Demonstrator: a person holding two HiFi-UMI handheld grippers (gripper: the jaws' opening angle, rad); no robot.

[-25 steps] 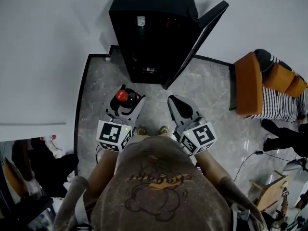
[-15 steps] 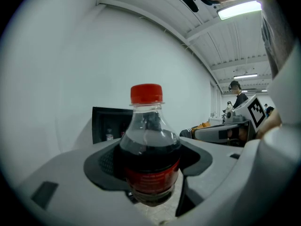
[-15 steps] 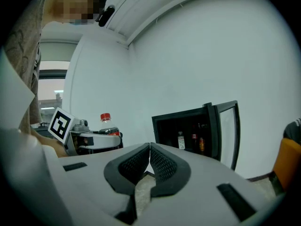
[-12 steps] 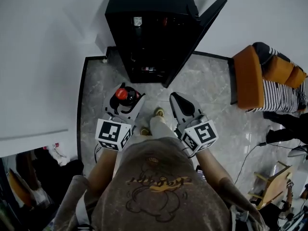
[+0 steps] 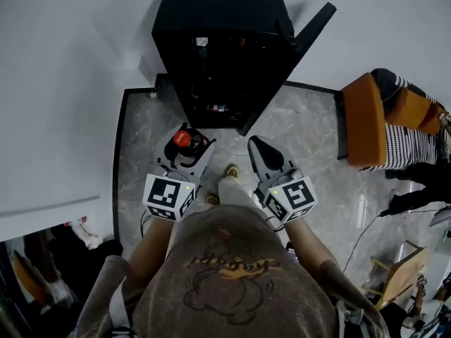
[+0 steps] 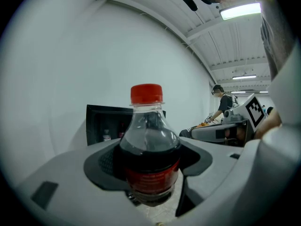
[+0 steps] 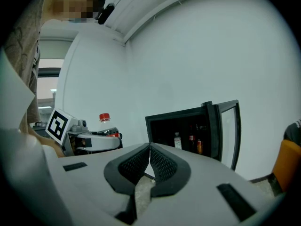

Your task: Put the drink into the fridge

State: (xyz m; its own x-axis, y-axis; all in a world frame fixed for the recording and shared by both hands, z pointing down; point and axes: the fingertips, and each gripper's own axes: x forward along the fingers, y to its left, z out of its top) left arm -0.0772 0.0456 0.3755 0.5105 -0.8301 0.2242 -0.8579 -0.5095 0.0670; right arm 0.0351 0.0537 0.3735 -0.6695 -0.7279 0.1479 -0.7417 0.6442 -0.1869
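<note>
We hold the clear plastic cola bottle with red cap (image 6: 148, 149) upright, pinched in our left gripper (image 5: 189, 146). Our right gripper (image 7: 149, 160) has its jaws pressed together, empty. The black mini fridge (image 5: 211, 41) stands ahead with its door (image 5: 308, 34) open. Pickup looks done. What's left: approach, shelve the drink, release.

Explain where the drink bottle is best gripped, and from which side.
Grip the drink bottle on its wide labelled body, below the tapering shoulder, coming in level from the side. It stands upright, and its round body seats in the curved pads, as the left gripper holds it now.
</note>
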